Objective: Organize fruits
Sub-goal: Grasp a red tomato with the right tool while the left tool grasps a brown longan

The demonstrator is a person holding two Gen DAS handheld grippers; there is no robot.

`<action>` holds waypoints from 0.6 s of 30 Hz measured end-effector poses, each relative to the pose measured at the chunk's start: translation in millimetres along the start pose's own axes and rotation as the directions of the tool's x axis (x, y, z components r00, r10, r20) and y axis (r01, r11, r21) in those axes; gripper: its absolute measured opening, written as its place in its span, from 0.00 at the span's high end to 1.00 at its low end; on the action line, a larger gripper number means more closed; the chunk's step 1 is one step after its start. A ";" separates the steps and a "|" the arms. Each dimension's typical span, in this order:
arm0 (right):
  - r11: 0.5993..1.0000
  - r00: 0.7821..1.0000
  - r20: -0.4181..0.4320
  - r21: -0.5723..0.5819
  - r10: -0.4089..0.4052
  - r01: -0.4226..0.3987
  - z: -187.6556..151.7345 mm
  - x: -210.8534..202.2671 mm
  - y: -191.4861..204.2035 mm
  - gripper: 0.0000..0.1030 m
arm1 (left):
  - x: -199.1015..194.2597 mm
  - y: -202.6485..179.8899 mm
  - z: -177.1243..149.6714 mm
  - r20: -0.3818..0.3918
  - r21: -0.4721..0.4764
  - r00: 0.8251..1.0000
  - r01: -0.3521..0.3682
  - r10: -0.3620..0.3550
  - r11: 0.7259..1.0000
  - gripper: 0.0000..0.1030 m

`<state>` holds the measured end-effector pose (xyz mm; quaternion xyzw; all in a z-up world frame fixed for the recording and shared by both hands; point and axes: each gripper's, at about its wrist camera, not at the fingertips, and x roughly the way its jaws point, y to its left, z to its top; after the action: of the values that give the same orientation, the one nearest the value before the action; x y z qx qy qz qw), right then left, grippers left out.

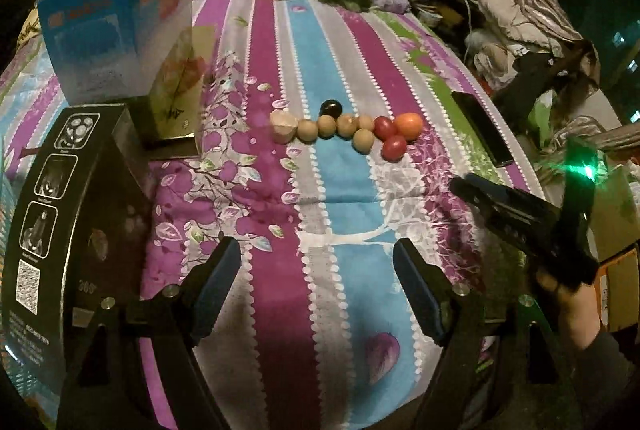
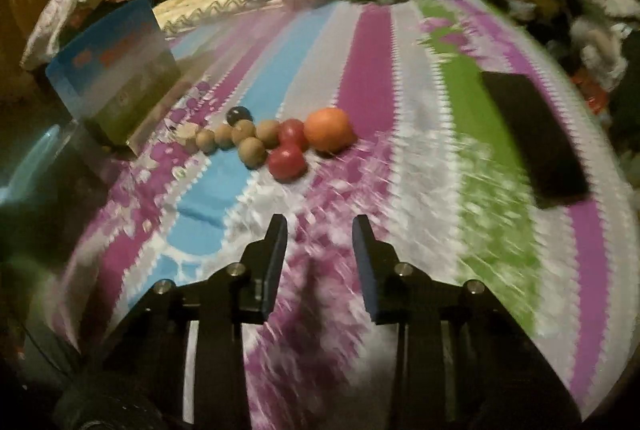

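Approaching fruit (image 2: 276, 142), mid-frame on bed (image 2: 372, 70), both tongs empty. Left tongs (image 1: 318, 270) spread wide, right tongs (image 2: 320, 230) narrowed but unclenched, nothing gripped. Fruit clustered by kind: tan balls, red pair (image 2: 290, 150), orange (image 2: 330, 129), probably sorting under way.

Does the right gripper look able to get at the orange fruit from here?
Probably yes. The right gripper is empty with a gap between its fingers, and only bare bedspread lies between it and the orange fruit at the row's near end.
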<state>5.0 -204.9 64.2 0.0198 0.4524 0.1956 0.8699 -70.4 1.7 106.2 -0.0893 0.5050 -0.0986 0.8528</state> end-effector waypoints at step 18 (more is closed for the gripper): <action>0.987 0.996 -0.033 -0.141 -0.080 0.075 23.9 66.3 28.4 0.68 | 45.7 5.0 15.0 -0.010 -0.026 1.000 0.009 -0.009 1.000 0.22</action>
<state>48.9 -151.6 32.7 -0.0627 0.4546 0.1931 0.8672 -35.3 -4.6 73.5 -0.1019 0.5099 -0.0963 0.8487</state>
